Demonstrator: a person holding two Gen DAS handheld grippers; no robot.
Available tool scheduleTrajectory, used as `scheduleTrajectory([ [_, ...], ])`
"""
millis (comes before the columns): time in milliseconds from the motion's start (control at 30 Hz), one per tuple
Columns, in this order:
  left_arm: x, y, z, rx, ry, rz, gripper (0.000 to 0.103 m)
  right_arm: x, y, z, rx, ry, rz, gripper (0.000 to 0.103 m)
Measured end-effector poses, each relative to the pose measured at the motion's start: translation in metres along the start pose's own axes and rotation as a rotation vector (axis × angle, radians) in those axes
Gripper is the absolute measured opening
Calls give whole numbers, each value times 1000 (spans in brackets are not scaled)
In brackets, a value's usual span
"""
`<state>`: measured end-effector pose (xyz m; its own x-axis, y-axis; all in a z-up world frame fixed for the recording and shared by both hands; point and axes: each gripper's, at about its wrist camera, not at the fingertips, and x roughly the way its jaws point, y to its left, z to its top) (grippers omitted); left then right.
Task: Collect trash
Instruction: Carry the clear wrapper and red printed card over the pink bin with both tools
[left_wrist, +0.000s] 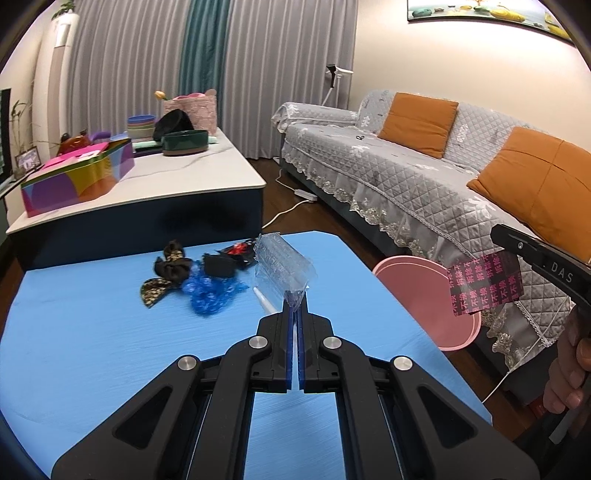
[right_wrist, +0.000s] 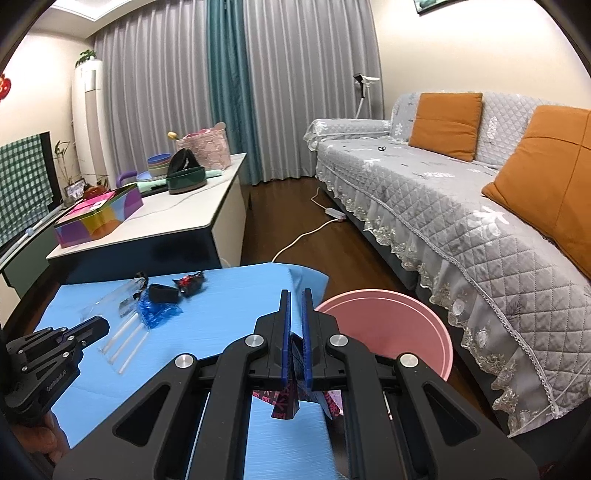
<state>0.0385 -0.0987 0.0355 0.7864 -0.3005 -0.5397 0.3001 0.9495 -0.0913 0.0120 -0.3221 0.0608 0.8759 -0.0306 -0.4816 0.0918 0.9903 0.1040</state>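
Note:
My left gripper (left_wrist: 295, 308) is shut on a crumpled clear plastic wrapper (left_wrist: 282, 267), which it holds above the blue table (left_wrist: 92, 350). In the right wrist view the same gripper (right_wrist: 104, 325) shows at the left edge. My right gripper (right_wrist: 295, 295) is shut on a dark wrapper with pink print (right_wrist: 286, 400) that hangs below its jaws, beside the pink bin (right_wrist: 391, 325). The left wrist view shows that gripper (left_wrist: 506, 242) and its wrapper (left_wrist: 485, 286) over the bin (left_wrist: 413, 291). More trash lies on the table: blue crumpled plastic (left_wrist: 210, 293), a red-and-black wrapper (right_wrist: 190, 283), white straws (right_wrist: 125, 343).
A patterned dark bow (left_wrist: 166, 271) lies by the trash pile. Behind the table stands a white-topped low table (left_wrist: 192, 173) with a colourful box and bowls. A grey covered sofa (left_wrist: 424, 177) runs along the right, with a power strip and cable (right_wrist: 334, 214) on the floor.

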Motion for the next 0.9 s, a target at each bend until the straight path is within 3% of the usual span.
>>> scheduleTrajectory([
  [367, 25, -33, 7, 27, 10, -82, 1, 18, -47, 0, 77, 0, -48, 6],
  [900, 83, -94, 31, 71, 20, -286, 1, 56, -108, -1, 140, 2, -165, 6],
])
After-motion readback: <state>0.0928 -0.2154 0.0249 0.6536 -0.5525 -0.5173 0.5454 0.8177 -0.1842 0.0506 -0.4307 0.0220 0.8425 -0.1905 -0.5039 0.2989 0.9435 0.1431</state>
